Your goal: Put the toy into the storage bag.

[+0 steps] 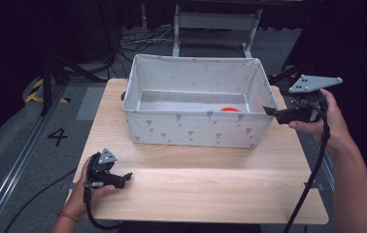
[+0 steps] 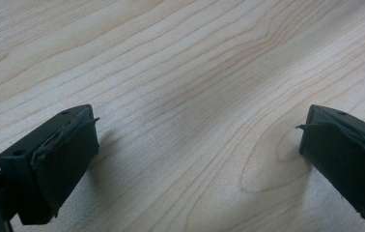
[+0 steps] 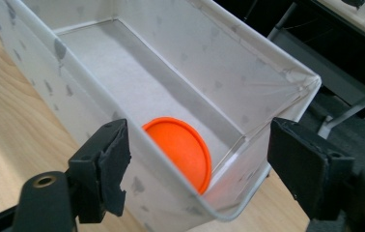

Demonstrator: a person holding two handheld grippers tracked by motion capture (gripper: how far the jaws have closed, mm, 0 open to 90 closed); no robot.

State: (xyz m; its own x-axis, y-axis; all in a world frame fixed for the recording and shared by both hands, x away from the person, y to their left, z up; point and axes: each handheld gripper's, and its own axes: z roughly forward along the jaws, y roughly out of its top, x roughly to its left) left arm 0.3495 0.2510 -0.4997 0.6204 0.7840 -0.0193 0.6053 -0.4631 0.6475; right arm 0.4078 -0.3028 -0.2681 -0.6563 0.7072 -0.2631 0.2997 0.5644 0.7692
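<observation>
On the left I had the left gripper point(image 1: 123, 178) resting low on the pale wooden bench point(image 1: 206, 189), held in one hand point(image 1: 87, 191) whose wrist wore a thin orange band. It lay near the bench's front left corner and pointed to the right across the wood. Its two black jaws stood wide apart with nothing but bare wood grain between them.

In the middle stood one white fabric storage box with grey tree prints point(image 1: 191, 127), open at the top. Inside it lay one flat round orange disc point(image 3: 179, 150), down on the box floor in the right-hand front corner, leaning against the near wall.

On the right I held the right gripper point(image 1: 272, 111) raised at the box's right end, level with the rim and pointing left towards it, my hand point(image 1: 325, 121) wrapped around its body. Its jaws were spread apart and clamped on nothing; in the right gripper view they straddled the box's corner from outside, clear of the fabric.
</observation>
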